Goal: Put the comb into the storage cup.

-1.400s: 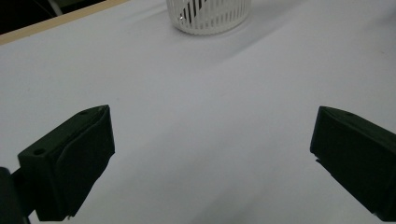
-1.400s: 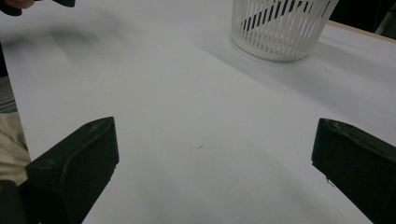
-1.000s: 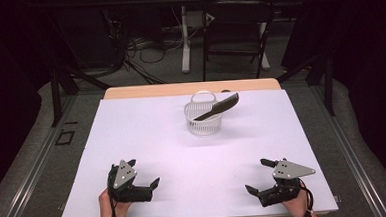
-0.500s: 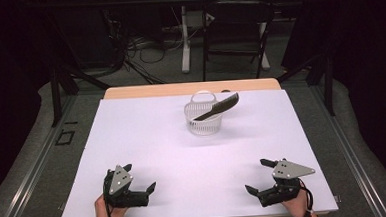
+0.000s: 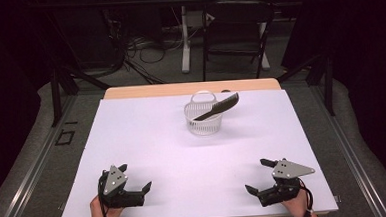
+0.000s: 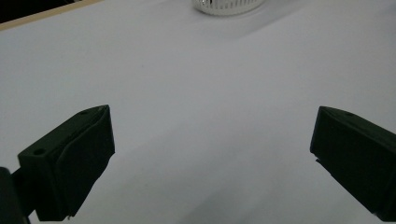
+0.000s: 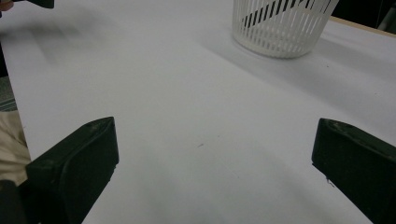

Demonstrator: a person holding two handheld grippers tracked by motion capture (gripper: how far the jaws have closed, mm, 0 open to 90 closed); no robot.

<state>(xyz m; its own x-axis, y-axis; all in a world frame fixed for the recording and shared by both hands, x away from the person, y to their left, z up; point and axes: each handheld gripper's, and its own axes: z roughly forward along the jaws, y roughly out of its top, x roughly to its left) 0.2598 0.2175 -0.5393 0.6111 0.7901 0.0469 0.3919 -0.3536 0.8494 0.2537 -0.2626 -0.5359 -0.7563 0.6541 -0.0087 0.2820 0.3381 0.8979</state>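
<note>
The left claw (image 5: 135, 177) sits at the near left corner of the table (image 5: 147, 141), held low over the white surface by a hand (image 5: 102, 214) that enters from the near edge. Its jaws stand wide apart — released, with nothing between them; the left gripper view confirms bare white table in the gap. The right claw (image 5: 257, 175) sits at the near right corner, likewise low over the table, and its jaws are also spread wide and empty. A grey three-cornered plate tops each unit. The white slatted basket (image 5: 203, 119) stands upright on the far half of the table, slightly right of centre and well apart from both claws. A black comb (image 5: 217, 107) rests in the basket at a tilt — its lower end inside the basket, its upper end projecting over the rim toward the far right. In the right gripper view the basket (image 7: 282, 25) appears beyond the jaws, with the dark comb visible through the slats. In the left gripper view the base of the basket (image 6: 227, 5) shows at the far edge.
</note>
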